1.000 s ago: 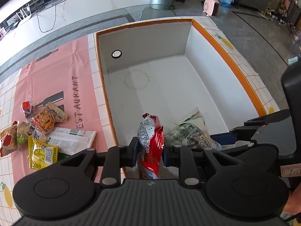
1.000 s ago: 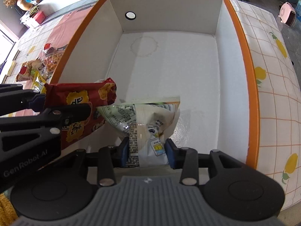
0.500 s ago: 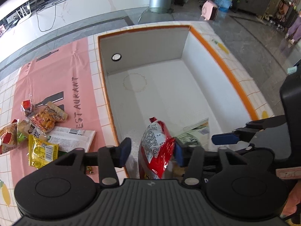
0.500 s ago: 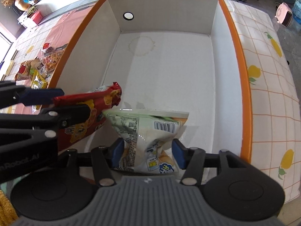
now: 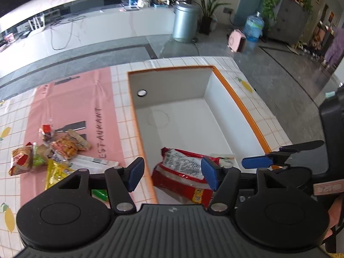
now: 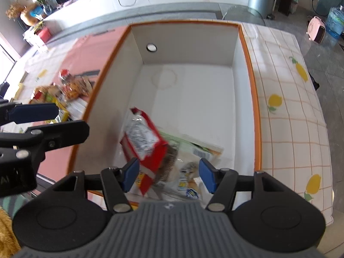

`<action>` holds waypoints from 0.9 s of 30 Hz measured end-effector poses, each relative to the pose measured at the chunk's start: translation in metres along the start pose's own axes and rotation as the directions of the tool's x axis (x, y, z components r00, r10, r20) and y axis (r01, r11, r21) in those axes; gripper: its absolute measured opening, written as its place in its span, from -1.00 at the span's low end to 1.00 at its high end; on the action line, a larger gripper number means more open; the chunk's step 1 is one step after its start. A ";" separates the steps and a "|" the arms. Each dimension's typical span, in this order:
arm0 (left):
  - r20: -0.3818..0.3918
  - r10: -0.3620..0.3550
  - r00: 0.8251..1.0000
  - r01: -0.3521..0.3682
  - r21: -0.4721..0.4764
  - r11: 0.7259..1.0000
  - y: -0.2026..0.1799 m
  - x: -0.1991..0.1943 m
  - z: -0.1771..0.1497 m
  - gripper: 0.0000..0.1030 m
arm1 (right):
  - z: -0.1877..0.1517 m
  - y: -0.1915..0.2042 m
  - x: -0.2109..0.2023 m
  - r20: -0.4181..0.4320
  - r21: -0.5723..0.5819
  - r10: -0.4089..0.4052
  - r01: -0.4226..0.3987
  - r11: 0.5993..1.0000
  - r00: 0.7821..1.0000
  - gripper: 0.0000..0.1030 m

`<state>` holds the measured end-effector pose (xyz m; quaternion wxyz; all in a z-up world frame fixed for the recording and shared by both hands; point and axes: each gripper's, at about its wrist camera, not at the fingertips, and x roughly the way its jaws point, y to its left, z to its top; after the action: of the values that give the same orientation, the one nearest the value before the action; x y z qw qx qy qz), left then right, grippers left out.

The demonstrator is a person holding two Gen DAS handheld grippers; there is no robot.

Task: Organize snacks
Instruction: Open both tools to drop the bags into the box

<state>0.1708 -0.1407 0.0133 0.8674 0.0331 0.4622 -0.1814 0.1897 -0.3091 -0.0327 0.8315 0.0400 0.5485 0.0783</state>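
Observation:
A red snack packet (image 5: 180, 172) (image 6: 144, 137) lies in the near end of the white box with the orange rim (image 5: 236, 99) (image 6: 189, 43). It rests partly over a white and green packet (image 6: 189, 161) (image 5: 223, 158). My left gripper (image 5: 172, 175) hovers above the red packet, its jaws opening, and neither pad presses on the packet. Above the white and green packet my right gripper (image 6: 168, 174) stands with jaws still opening and holds nothing. Each gripper shows at the edge of the other's view.
A pile of several snack packets (image 5: 60, 150) (image 6: 64, 90) lies on the pink mat (image 5: 75, 99) left of the box. The table wears a tiled cloth with lemons (image 6: 290, 107). A hand (image 5: 335, 215) shows at the right edge. The far half of the box floor is bare.
Both grippers opened and let go of their packets, which dropped onto the box floor. Both grippers rose away from the box, which now looks smaller and farther.

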 end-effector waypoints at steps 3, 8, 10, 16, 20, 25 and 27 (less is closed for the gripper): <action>0.014 0.017 1.000 -0.016 -0.016 1.000 0.006 -0.006 -0.003 0.39 | 0.001 0.002 -0.001 0.009 -0.008 -0.003 0.003 1.000 1.000 0.04; 0.023 0.031 0.999 -0.030 -0.034 0.999 0.017 -0.012 -0.009 0.39 | 0.002 -0.005 0.015 -0.022 0.038 -0.004 0.005 0.999 1.000 -0.19; 0.025 0.045 0.999 -0.044 -0.037 0.998 0.022 -0.014 -0.012 0.39 | 0.003 -0.008 0.026 -0.050 0.071 0.020 -0.016 0.997 0.999 -0.27; 0.021 0.073 0.997 -0.072 -0.060 0.996 0.036 -0.015 -0.017 0.39 | 0.008 -0.009 0.047 -0.056 0.105 0.035 -0.029 0.994 0.998 -0.37; 0.015 0.090 0.996 -0.088 -0.072 0.994 0.044 -0.012 -0.018 0.39 | 0.018 -0.005 0.056 -0.070 0.093 0.000 0.006 0.996 0.998 -0.36; 0.007 0.093 0.996 -0.092 -0.084 0.992 0.055 -0.013 -0.023 0.39 | 0.025 -0.004 0.063 -0.083 0.093 -0.027 0.034 0.995 0.996 -0.26; 0.009 0.096 0.995 -0.095 -0.088 0.992 0.059 -0.015 -0.025 0.39 | 0.026 -0.002 0.061 -0.081 0.090 -0.033 0.041 0.995 0.996 -0.23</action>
<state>0.1636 -0.0762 0.0042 0.8786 0.0161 0.4621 -0.1196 0.2368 -0.3003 -0.0780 0.8078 0.0647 0.5846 0.0392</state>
